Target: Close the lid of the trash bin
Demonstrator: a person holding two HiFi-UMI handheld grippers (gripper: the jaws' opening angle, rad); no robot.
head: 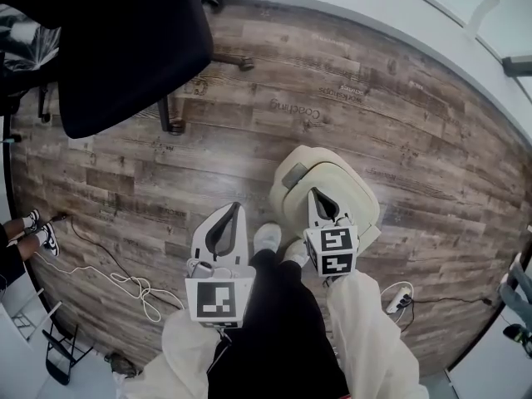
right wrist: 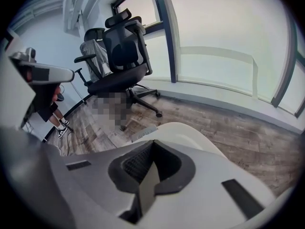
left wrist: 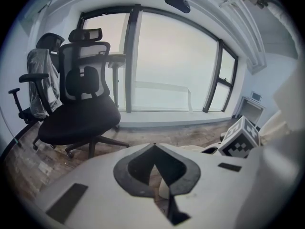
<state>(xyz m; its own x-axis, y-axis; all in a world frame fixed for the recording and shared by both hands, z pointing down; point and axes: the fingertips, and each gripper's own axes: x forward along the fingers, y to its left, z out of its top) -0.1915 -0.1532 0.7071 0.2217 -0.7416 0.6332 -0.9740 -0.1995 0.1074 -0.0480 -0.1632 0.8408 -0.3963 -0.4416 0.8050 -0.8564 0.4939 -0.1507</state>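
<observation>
A cream trash bin [head: 349, 191] stands on the wood floor just ahead of my feet. Its lid lies flat on top, with a grey press tab [head: 293, 175] at the far left edge. My right gripper [head: 315, 192] hovers over the lid's near part, jaws shut with nothing between them. In the right gripper view the rounded lid [right wrist: 190, 133] shows just beyond the right gripper [right wrist: 152, 142]. My left gripper [head: 235, 209] hangs left of the bin over bare floor, also shut and empty. The left gripper view shows the left gripper [left wrist: 153, 146] and a sliver of the bin [left wrist: 194, 148].
A black office chair [head: 125, 48] stands at the far left, its wheeled base [head: 174, 123] on the floor. White cables [head: 125, 283] trail at my left, and a power strip [head: 399, 298] lies at my right. A bystander's feet [head: 37, 233] show at the left edge. A window wall [left wrist: 167, 66] runs ahead.
</observation>
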